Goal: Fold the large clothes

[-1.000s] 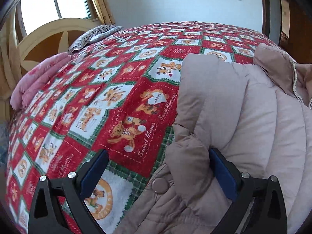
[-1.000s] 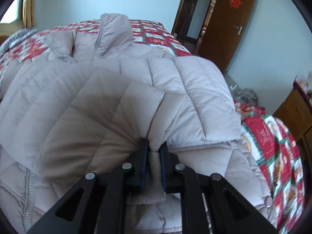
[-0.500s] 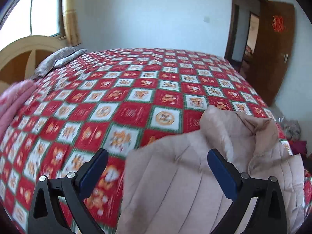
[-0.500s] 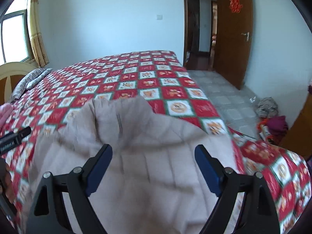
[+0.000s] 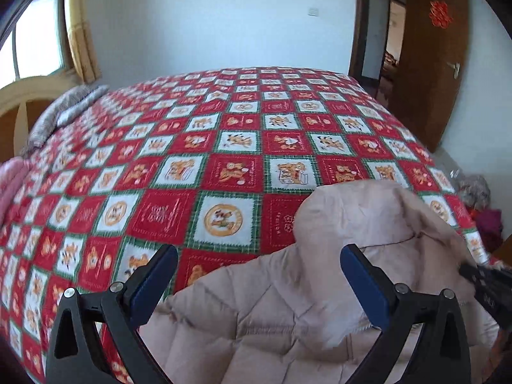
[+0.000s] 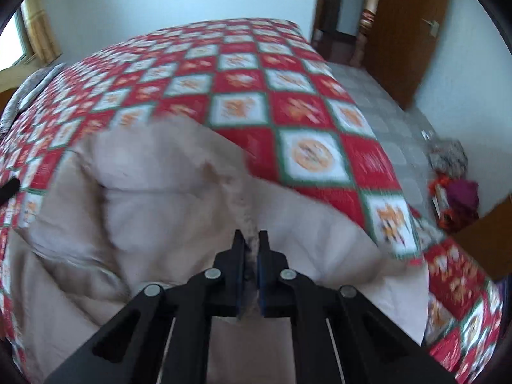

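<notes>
A pale beige quilted puffer jacket [image 5: 304, 307] lies on the near part of a bed with a red, white and green patchwork cover [image 5: 224, 147]. My left gripper [image 5: 259, 265] is open and empty, hovering above the jacket's near left part. My right gripper [image 6: 250, 243] is shut on a fold of the jacket [image 6: 166, 192] near its edge. Its black body shows at the right edge of the left wrist view [image 5: 489, 288]. The right wrist view is blurred.
A wooden headboard [image 5: 19, 96], a striped pillow [image 5: 64, 112] and a pink blanket [image 5: 9, 179] are at the bed's left end. A brown door [image 5: 435, 57] stands open at right. Clothes [image 6: 454, 176] lie on the tiled floor.
My right gripper opened half a second ago and has now shut on a fold of the jacket. My left gripper stayed open, lifted and turned toward the far bed.
</notes>
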The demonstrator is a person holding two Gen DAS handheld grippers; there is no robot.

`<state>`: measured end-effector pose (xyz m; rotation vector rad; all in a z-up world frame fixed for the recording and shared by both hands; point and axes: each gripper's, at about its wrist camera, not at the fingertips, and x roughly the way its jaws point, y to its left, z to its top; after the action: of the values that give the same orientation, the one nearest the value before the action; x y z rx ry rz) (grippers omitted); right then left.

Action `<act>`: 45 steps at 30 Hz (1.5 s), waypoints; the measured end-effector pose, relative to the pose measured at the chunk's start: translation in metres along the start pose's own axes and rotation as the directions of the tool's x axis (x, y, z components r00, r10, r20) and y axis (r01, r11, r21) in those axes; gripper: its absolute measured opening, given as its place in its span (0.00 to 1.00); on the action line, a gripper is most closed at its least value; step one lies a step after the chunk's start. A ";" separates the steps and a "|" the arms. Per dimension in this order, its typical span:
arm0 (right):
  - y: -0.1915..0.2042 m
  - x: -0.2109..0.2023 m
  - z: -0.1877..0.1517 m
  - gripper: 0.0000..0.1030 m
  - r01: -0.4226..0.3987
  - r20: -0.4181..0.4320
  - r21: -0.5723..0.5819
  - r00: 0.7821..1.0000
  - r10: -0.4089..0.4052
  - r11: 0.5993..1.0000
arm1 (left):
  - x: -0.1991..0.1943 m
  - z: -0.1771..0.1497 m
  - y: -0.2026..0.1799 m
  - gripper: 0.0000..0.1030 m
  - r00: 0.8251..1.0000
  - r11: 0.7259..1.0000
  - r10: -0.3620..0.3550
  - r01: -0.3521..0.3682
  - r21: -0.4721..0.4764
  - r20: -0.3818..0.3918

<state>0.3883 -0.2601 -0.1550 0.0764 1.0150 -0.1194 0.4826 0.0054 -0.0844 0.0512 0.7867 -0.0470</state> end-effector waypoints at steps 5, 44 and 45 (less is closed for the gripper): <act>-0.023 0.007 -0.043 0.10 -0.065 0.095 0.048 0.994 0.060 0.997 | 0.022 -0.007 -0.027 0.99 0.999 0.999 0.018 -0.016 0.030 -0.043; 0.056 0.031 -0.025 0.16 -0.268 0.076 -0.177 0.956 0.284 0.947 | -0.008 -0.071 0.025 0.90 0.993 0.960 -0.114 0.113 -0.257 0.014; 0.060 0.031 -0.024 0.16 -0.245 0.084 -0.194 0.961 0.265 0.950 | -0.020 -0.065 0.023 0.90 0.992 0.960 -0.122 0.127 -0.250 0.033</act>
<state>0.3918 -0.1996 -0.1933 0.0339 0.8939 0.2044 0.4244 0.0332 -0.1157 -0.2402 0.7727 -0.0664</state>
